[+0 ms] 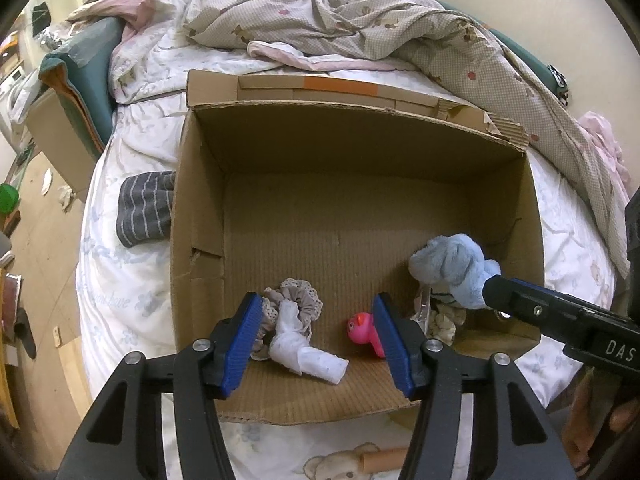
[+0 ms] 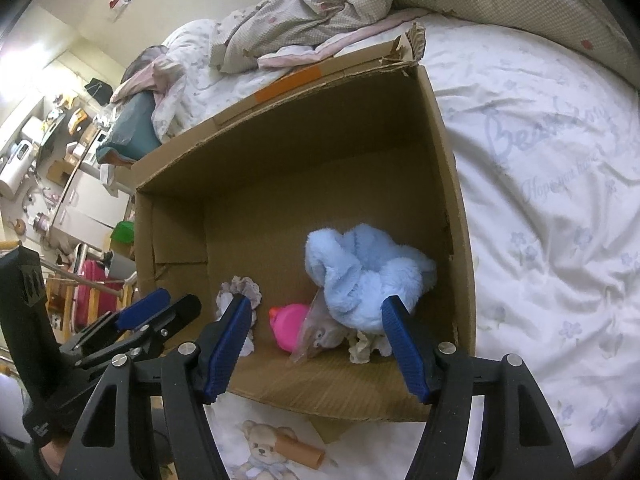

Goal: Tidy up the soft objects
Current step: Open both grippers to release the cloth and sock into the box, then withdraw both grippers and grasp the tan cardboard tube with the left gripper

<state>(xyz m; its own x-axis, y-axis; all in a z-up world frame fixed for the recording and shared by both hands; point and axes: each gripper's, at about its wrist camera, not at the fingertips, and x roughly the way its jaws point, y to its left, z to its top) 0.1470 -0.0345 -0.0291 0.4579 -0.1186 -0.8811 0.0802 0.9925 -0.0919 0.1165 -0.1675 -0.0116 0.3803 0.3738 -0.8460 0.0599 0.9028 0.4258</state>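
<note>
An open cardboard box [image 1: 200, 208] stands on the bed. Inside lie a lace scrunchie [image 1: 298, 300], a white rolled cloth [image 1: 308, 354], a pink rubber duck [image 1: 362, 332] and a light blue plush toy [image 1: 454, 266]. My left gripper [image 1: 318, 342] is open and empty over the box's near edge, its pads either side of the cloth and duck. In the right wrist view the box [image 2: 452, 184] holds the blue plush [image 2: 366, 272], the duck [image 2: 290, 324] and a clear bag [image 2: 316, 330]. My right gripper [image 2: 316, 344] is open just above the plush, holding nothing.
A striped grey sock [image 1: 146, 208] lies on the white quilt [image 1: 116, 280] left of the box. A crumpled checked blanket [image 1: 360, 20] is behind the box. A cardboard tube [image 2: 300, 454] lies on the quilt in front of it. The floor and cluttered furniture [image 2: 52, 152] are at left.
</note>
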